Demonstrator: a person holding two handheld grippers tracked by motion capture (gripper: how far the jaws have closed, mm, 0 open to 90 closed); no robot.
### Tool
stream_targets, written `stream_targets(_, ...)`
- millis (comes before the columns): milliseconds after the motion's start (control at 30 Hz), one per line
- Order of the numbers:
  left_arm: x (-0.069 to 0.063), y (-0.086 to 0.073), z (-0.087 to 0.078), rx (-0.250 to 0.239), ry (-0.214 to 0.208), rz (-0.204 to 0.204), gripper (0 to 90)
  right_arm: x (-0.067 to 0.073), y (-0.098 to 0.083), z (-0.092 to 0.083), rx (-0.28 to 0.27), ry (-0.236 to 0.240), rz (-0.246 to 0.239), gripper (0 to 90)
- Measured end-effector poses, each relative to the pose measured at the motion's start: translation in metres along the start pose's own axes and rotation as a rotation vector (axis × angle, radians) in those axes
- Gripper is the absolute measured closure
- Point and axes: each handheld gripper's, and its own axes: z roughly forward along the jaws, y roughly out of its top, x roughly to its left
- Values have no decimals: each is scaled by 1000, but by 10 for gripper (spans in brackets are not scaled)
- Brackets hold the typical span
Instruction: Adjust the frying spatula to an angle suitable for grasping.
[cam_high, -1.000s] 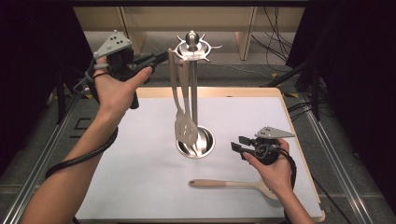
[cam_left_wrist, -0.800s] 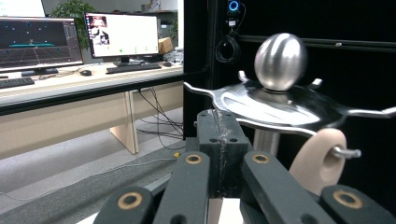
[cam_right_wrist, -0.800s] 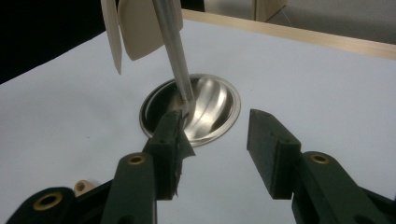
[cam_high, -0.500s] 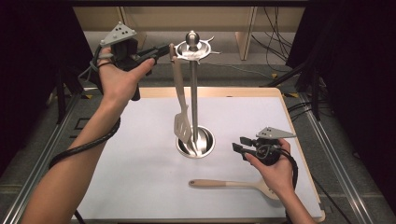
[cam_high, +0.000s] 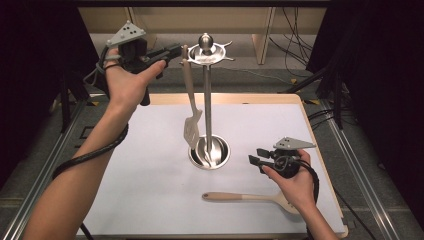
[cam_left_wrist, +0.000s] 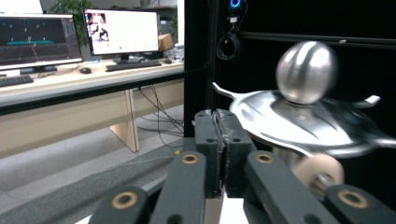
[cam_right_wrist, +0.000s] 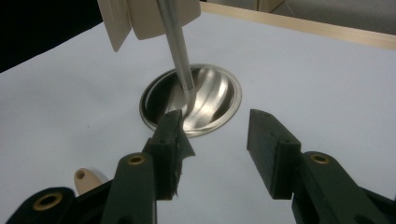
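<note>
Spatula (cam_high: 190, 112) hangs upright, blade down, beside left claw (cam_high: 176, 50).

**Colours on the table**

The utensil stand (cam_high: 206, 100) is showing polished silver, with a shiny silver ball (cam_left_wrist: 306, 71) on top; the slotted spatula (cam_high: 190, 107) hanging from it is looking pale beige, with a beige handle end (cam_left_wrist: 317, 170); the wooden spoon (cam_high: 247, 197) is lying in a light tan colour; the table mat (cam_high: 140, 165) is appearing plain white, with a light wood border (cam_high: 235, 99); the left gripper (cam_high: 172, 51) and the right gripper (cam_high: 254, 162) are both showing black jaws with brass-coloured rivets (cam_right_wrist: 136, 159) and a grey plate (cam_high: 126, 34) on top; the cable (cam_high: 82, 160) is black.
</note>
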Motion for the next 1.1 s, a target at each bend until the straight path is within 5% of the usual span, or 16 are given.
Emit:
stream_targets(167, -2, -12, -26, -43, 17, -2, 750, -5, -1, 0, 12, -16, -26, 563)
stream_targets(367, 0, -39, -52, -26, 16, 17, 659, -4, -1, -1, 103, -12, -4, 561)
stream_targets(700, 10, -96, -86, 26, 66, 23, 497, -6, -2, 2, 158, -18, -41, 556)
stream_targets(833, 13, -110, -91, 56, 82, 22, 478, -3, -3, 8, 235, -6, -75, 555)
stream_targets(967, 11, -120, -94, 74, 79, 18, 475, 4, -3, 10, 434, 37, -139, 545)
stream_targets(1000, 11, -121, -94, 78, 78, 17, 474, 2, -4, 11, 473, 55, -209, 544)
stream_targets(1100, 10, -124, -95, 76, 74, 13, 473, 5, -10, 15, 569, 72, -299, 528)
